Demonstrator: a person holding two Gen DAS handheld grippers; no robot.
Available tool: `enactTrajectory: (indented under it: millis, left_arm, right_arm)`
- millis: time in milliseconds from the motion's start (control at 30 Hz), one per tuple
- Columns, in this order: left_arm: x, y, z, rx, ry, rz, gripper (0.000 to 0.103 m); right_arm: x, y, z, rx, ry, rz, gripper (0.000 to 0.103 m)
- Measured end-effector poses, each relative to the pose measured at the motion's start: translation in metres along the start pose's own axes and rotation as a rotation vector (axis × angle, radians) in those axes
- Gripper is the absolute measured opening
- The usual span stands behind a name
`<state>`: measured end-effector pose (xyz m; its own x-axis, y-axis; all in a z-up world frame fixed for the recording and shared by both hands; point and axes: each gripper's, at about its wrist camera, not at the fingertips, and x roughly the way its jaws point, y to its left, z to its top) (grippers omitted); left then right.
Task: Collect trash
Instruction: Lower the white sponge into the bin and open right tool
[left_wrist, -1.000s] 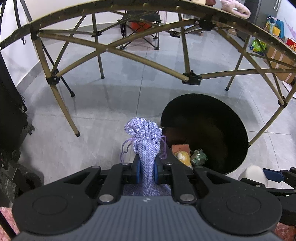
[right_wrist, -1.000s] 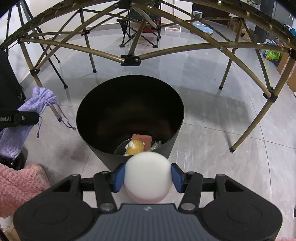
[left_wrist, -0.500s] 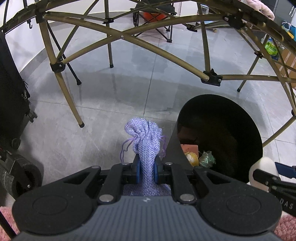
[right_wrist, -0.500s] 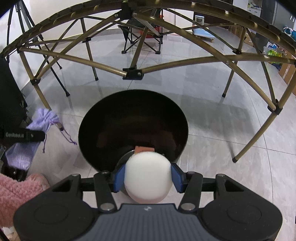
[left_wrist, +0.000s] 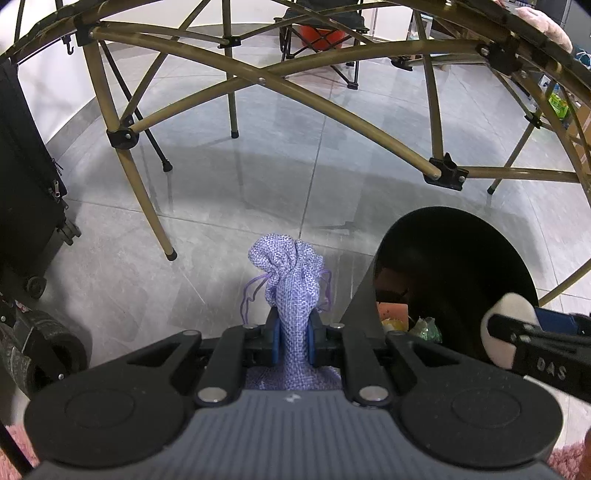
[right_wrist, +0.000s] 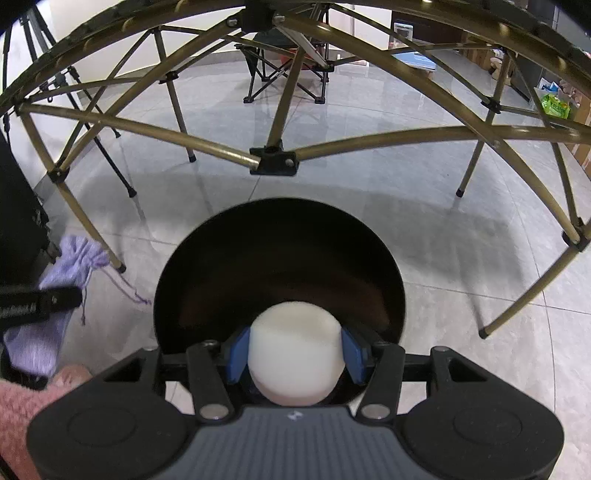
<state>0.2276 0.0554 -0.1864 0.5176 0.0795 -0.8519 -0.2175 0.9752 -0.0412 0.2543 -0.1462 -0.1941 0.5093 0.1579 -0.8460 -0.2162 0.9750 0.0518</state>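
My left gripper (left_wrist: 293, 334) is shut on a purple drawstring pouch (left_wrist: 291, 273) and holds it above the floor, just left of a black round bin (left_wrist: 480, 236). The bin holds an orange, a yellow and a green scrap (left_wrist: 406, 319). My right gripper (right_wrist: 294, 352) is shut on a white foam puck (right_wrist: 294, 347) and holds it over the near rim of the bin (right_wrist: 277, 236). The puck also shows in the left wrist view (left_wrist: 508, 330). The pouch shows at the left of the right wrist view (right_wrist: 55, 291).
A folding table frame of olive-gold tubes (right_wrist: 273, 162) arches over the bin, its legs (left_wrist: 147, 206) standing on the grey tile floor. A black suitcase (left_wrist: 26, 184) stands at the left. A folding chair (right_wrist: 284, 70) stands farther back. Pink fluffy fabric (right_wrist: 22, 417) lies at lower left.
My right gripper has moved forward with the puck, from in front of the bin to over its near rim. My left gripper has shifted left, so the bin sits farther right in its view.
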Motion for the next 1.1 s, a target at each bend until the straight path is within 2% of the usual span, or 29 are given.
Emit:
enactTrajectory:
  millis: [500,633,667,700,733,800,900,1100]
  left_arm:
    - [0.018,0.011,0.017,-0.031,0.004,0.023,0.014]
    - [0.021,0.014,0.015,-0.035,0.013,0.024,0.014]
    - [0.021,0.015,0.016,-0.036,0.014,0.025,0.014]
    - [0.021,0.015,0.016,-0.038,0.014,0.025,0.014]
    - [0.022,0.016,0.015,-0.039,0.015,0.026,0.014]
    - [0.021,0.017,0.015,-0.040,0.015,0.027,0.014]
    - [0.020,0.017,0.015,-0.039,0.011,0.026,0.014]
    - [0.016,0.016,0.014,-0.037,-0.001,0.026,0.014]
  right_arm:
    - [0.038,0.008,0.020,0.018,0.053,-0.004,0.052]
    - [0.043,0.009,0.021,0.021,0.058,0.000,0.056]
    - [0.044,0.009,0.021,0.020,0.059,0.002,0.058]
    - [0.045,0.009,0.021,0.019,0.059,0.002,0.065]
    - [0.046,0.009,0.021,0.018,0.058,-0.001,0.079]
    - [0.046,0.010,0.021,0.014,0.056,-0.008,0.096]
    - [0.046,0.010,0.022,0.010,0.047,-0.015,0.103]
    - [0.048,0.009,0.021,0.008,0.057,-0.012,0.103]
